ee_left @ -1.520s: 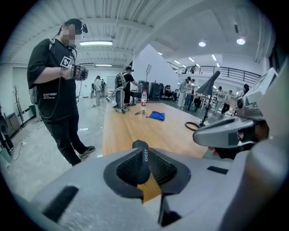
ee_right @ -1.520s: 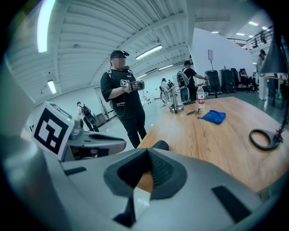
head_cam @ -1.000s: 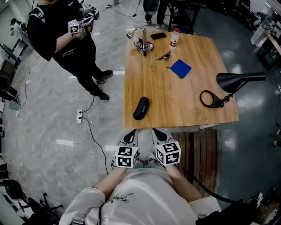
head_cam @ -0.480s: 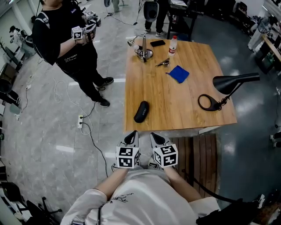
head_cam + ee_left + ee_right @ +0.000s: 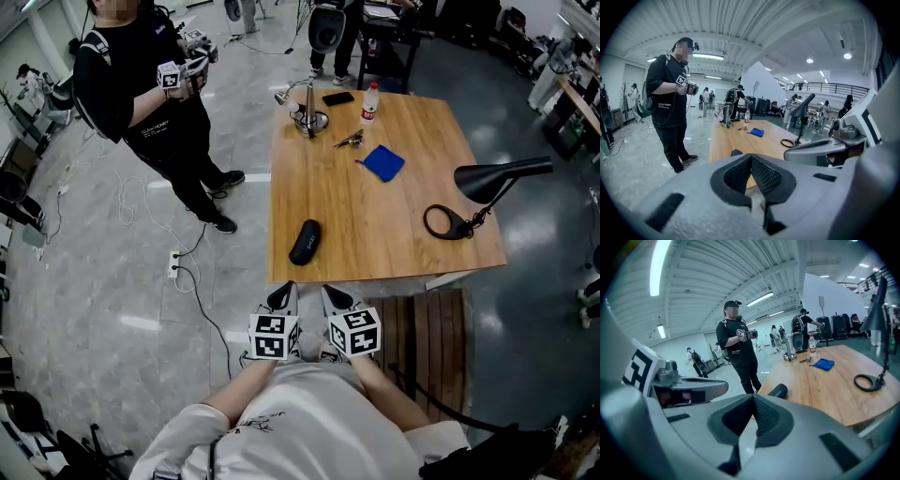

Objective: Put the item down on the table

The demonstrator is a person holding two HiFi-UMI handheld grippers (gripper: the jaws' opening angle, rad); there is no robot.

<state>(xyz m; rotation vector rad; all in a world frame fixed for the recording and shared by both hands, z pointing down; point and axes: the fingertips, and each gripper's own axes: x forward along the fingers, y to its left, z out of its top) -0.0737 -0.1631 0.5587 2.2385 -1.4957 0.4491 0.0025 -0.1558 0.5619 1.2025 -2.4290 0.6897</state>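
Both grippers are held side by side close to my body, short of the near edge of the wooden table (image 5: 375,220). My left gripper (image 5: 279,293) is shut, its pads meeting with nothing between them (image 5: 751,158). My right gripper (image 5: 337,293) is likewise shut and empty (image 5: 753,398). A black oblong case (image 5: 304,242) lies on the table near its front left corner, just beyond the jaws; it also shows in the right gripper view (image 5: 778,391). Neither gripper holds an item.
On the table lie a blue cloth (image 5: 382,162), a black desk lamp (image 5: 497,177) with a ring base (image 5: 448,222), a bottle (image 5: 369,97), a phone (image 5: 337,97) and a metal stand (image 5: 307,105). A person in black (image 5: 150,103) stands left of it. Cables cross the floor (image 5: 187,267).
Both grippers stay shut in the same place. My head view has shifted slightly, and the person in black has moved a little.
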